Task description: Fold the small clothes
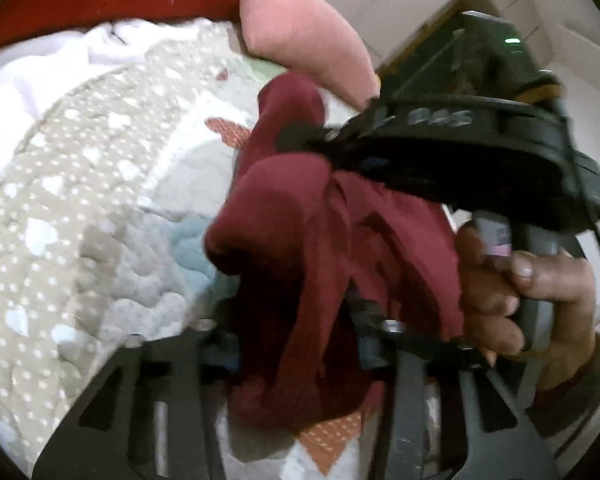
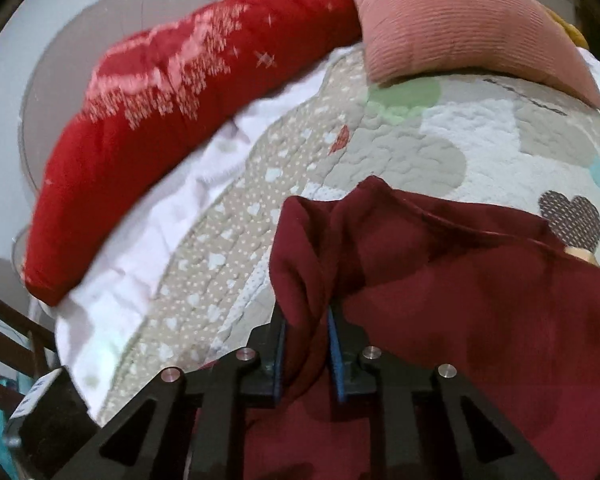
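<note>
A small dark red garment [image 1: 300, 248] hangs bunched above the quilted bed cover [image 1: 80, 208]. My left gripper [image 1: 300, 356] is shut on its lower fold, and the cloth hides the fingertips. My right gripper [image 1: 300, 136] reaches in from the right in the left wrist view, shut on the garment's upper part, with a hand on its handle. In the right wrist view the right gripper [image 2: 306, 320] pinches a fold of the garment [image 2: 460, 300] between its blue pads [image 2: 334, 344]. The rest of the cloth drapes to the right.
The bed cover [image 2: 380, 160] is beige with white hearts and dots. A red bolster [image 2: 172, 120] lies along the far edge on a white sheet [image 2: 148, 248]. A pink pillow [image 2: 460, 24] sits at the back right. A dark chair frame [image 2: 4, 332] stands at the left.
</note>
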`<act>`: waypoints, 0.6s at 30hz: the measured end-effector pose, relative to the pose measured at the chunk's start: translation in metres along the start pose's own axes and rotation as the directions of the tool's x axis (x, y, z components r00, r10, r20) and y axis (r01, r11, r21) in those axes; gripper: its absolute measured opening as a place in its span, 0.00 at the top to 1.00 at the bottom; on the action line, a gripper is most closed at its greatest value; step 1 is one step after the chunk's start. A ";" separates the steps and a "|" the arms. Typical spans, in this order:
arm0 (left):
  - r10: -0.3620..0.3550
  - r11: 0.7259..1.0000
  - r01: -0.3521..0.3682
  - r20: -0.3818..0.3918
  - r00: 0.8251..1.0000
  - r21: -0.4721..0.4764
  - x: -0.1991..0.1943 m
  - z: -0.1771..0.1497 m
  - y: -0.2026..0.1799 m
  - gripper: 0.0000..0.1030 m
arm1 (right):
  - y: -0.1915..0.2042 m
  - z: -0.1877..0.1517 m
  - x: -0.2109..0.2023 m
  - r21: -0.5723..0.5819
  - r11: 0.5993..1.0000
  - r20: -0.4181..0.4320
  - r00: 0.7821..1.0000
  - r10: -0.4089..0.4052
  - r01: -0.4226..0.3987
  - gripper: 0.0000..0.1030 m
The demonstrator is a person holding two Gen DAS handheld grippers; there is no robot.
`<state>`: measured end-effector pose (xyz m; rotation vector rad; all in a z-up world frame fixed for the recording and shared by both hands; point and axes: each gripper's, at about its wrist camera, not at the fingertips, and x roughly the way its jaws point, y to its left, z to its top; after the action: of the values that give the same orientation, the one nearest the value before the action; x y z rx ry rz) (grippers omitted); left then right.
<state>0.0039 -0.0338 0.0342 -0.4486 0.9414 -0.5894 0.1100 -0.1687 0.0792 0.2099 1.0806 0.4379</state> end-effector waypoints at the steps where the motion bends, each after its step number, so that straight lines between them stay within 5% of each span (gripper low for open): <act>1: -0.009 1.000 0.009 0.000 1.000 0.006 -0.002 0.001 -0.006 0.72 | -0.002 -0.001 -0.008 0.008 1.000 0.021 1.000 0.012 -0.012 0.84; 9: -0.068 0.983 0.066 0.009 0.998 0.173 -0.021 0.020 -0.092 0.73 | -0.027 0.000 -0.094 0.045 0.998 0.220 0.975 0.043 -0.054 0.84; 18: -0.139 0.892 0.182 -0.132 0.982 0.415 0.043 0.019 -0.209 0.73 | -0.134 -0.046 -0.186 0.239 0.967 0.376 0.926 -0.006 -0.091 0.84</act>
<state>-0.0172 -0.2176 0.1420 -0.1028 0.8425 -0.9520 0.0282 -0.3731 0.1573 0.5238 0.7516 0.2815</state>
